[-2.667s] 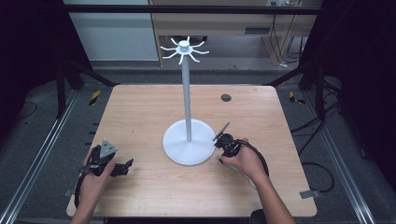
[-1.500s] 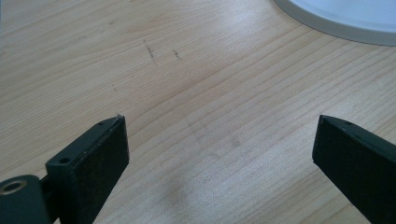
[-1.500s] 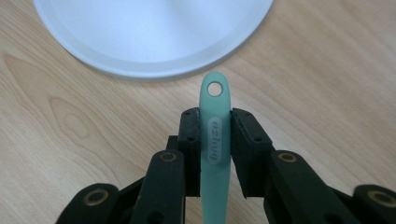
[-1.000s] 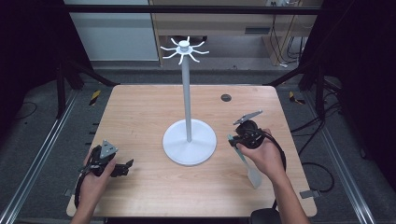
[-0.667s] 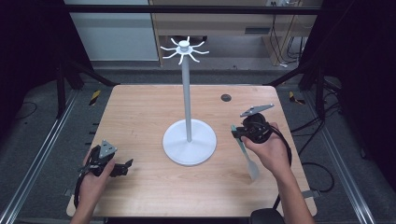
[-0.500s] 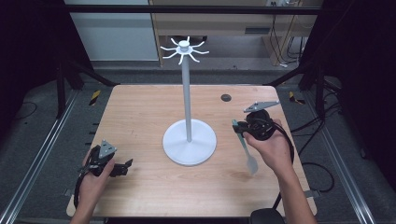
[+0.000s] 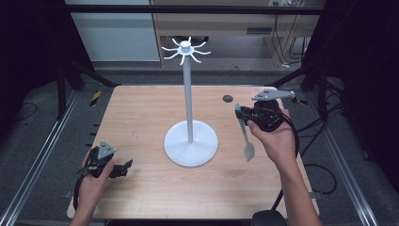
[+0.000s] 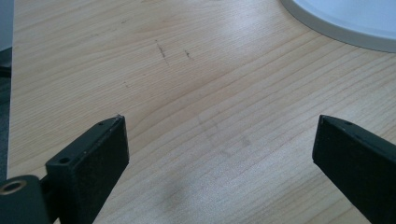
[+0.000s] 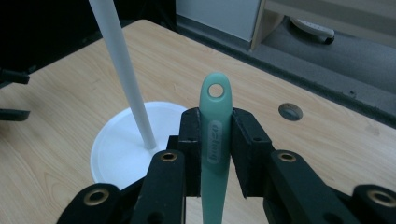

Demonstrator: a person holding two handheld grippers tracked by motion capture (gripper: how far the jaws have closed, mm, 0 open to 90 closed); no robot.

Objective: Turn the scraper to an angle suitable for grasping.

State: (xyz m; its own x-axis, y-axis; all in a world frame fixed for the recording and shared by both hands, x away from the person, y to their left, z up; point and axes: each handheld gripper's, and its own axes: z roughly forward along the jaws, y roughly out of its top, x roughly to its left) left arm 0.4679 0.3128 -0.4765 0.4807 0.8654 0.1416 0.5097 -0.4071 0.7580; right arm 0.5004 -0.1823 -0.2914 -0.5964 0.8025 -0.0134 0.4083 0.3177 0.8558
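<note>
Spatula [image 9: 215, 135], one, mint-green with a hanging hole at the handle end: clamped by the handle in the right gripper [image 7: 254, 114], blade hanging down over the table [image 7: 141, 117] right of the stand. One white hook stand [image 7: 189, 113], round base mid-table, hooks up top. Left gripper [image 8: 219, 154] low at the near-left corner, jaws wide apart, holding nothing. One dark grommet [image 7: 227, 98] behind.

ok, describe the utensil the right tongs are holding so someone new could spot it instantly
Start at the white stand in the middle of the wooden table, with its tall pole and hooked crown. To its right, the right tongs are shut on a mint-green spatula hanging blade-down above the table. It is the one pale green thing here, with a hanging hole at the handle's end.
</note>
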